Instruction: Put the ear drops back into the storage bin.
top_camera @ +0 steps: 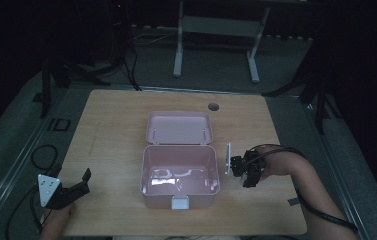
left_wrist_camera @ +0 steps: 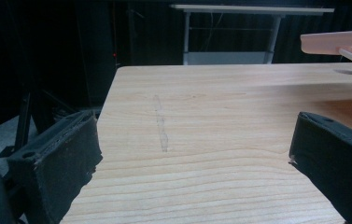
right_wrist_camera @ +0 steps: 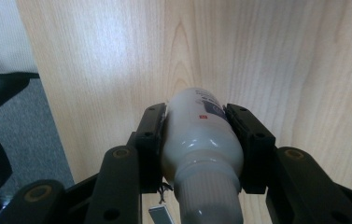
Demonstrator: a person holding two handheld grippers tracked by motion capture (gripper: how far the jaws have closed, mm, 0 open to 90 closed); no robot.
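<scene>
A pink box (top_camera: 148,172) stands open in the middle of the wooden table (top_camera: 111,125), its lid (top_camera: 178,127) folded back and its inside bare. Just right of the box, my right gripper (top_camera: 246,172) is shut on a white bottle (right_wrist_camera: 201,140) with a dark label and a ribbed cap end. In the right gripper view the right gripper (right_wrist_camera: 197,109) pinches the bottle's body above the tabletop. My left gripper (top_camera: 85,181) rests open near the front left corner, apart from the box. In its own view the left gripper (left_wrist_camera: 194,135) has bare table between its jaws.
A round cable hole (top_camera: 213,106) sits near the table's far edge. Part of the pink lid (left_wrist_camera: 337,42) juts in at the upper right of the left gripper view. A white-legged frame (top_camera: 178,55) stands on the floor beyond the table. Cables (top_camera: 43,157) lie at the left.
</scene>
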